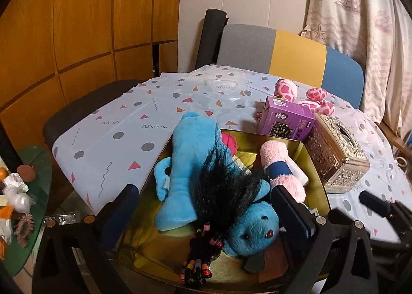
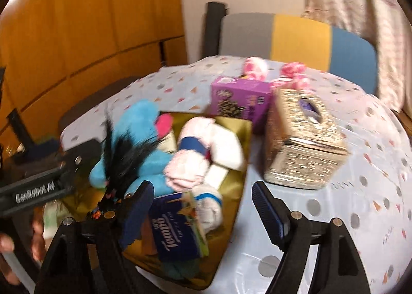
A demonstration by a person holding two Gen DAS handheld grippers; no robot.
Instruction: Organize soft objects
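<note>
A blue plush toy (image 1: pixel 195 165) with long black beaded hair lies head-down in an open gold box (image 1: pixel 315 173) at the table's near edge. Rolled pink and white socks (image 1: pixel 280 167) sit beside it. My left gripper (image 1: pixel 206 206) stands open, its fingers wide on either side of the plush and not pressing it. In the right wrist view the same plush (image 2: pixel 139 124), the socks (image 2: pixel 198 149) and a blue tissue pack (image 2: pixel 180 229) fill the box (image 2: pixel 247 139). My right gripper (image 2: pixel 203 211) is open over the box's near right corner, above the tissue pack.
A purple carton (image 1: pixel 285 118), an ornate gold tissue box (image 1: pixel 337 154) and a pink spotted plush (image 1: pixel 311 98) stand behind and right of the box. A striped chair (image 1: pixel 296 57) is beyond the table. A cluttered green side table (image 1: pixel 31 165) lies to the left.
</note>
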